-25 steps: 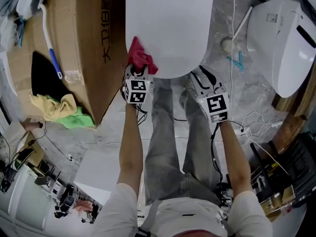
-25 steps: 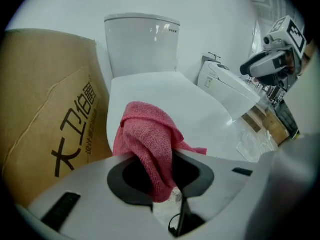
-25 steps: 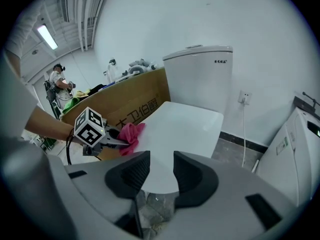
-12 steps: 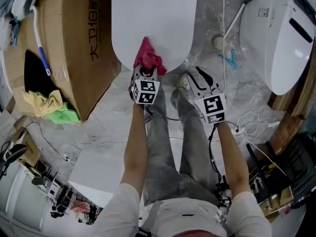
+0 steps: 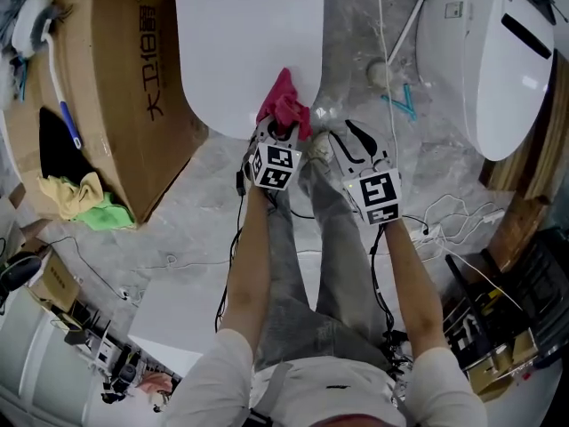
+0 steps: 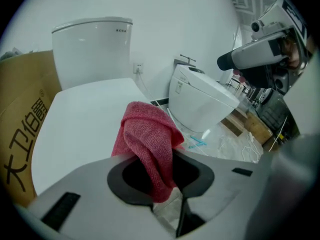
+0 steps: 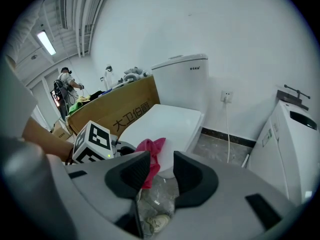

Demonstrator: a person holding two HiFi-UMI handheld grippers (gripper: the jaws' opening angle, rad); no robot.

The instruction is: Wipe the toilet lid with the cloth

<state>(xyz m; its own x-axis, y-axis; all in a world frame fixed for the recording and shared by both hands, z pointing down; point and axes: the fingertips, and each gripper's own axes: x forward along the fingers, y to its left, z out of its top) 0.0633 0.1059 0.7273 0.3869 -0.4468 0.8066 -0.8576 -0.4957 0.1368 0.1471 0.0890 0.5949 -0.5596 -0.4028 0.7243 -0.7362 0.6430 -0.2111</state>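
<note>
Pinching the one red cloth, the left gripper holds it on the near right edge of the white toilet lid. The right gripper, jaws spread and empty, hovers just beside. A second toilet stands farther right.

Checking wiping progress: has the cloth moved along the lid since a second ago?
Yes. The cloth slid rightward along the toilet lid, from left front edge to right.

Two toilets, two tools, one red cloth
</note>
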